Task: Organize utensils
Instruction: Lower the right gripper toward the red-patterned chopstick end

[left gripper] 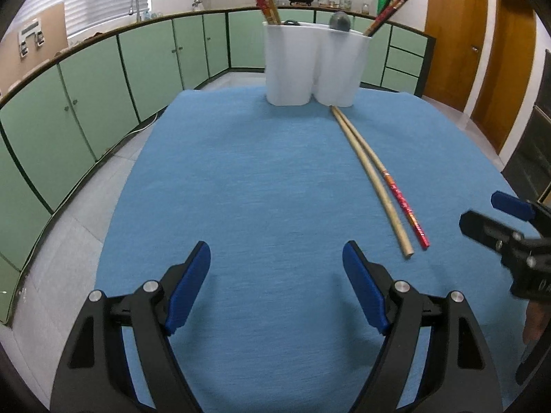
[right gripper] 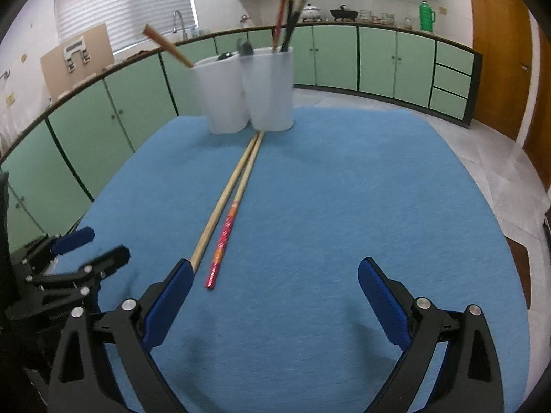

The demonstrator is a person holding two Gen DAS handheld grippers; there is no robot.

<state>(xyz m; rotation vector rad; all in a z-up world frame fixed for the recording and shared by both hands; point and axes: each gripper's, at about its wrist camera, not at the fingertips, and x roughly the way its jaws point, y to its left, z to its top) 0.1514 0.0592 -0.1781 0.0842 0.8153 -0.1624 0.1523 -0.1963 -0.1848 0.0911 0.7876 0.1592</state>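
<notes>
**Bamboo and red lacquer: two sticks left to gather**

We hold both grippers wide and empty. The right gripper (right gripper: 275, 304) should centre over the plain chopstick (right gripper: 224, 203) and red-patterned chopstick (right gripper: 225, 234), lying side by side ahead, tips touching the white holder (right gripper: 251, 93). The left gripper (left gripper: 275, 287) hovers beside.

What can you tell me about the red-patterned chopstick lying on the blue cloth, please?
The red-patterned chopstick is a slim stick, plain wood-coloured along its far half and wrapped in a shiny red pattern with an orange band toward its near end. It lies flat on the blue cloth, beside a plain wooden chopstick; the two converge at their far tips by the base of the white holder. Neither the left gripper nor the right gripper holds it; both are open.
</notes>
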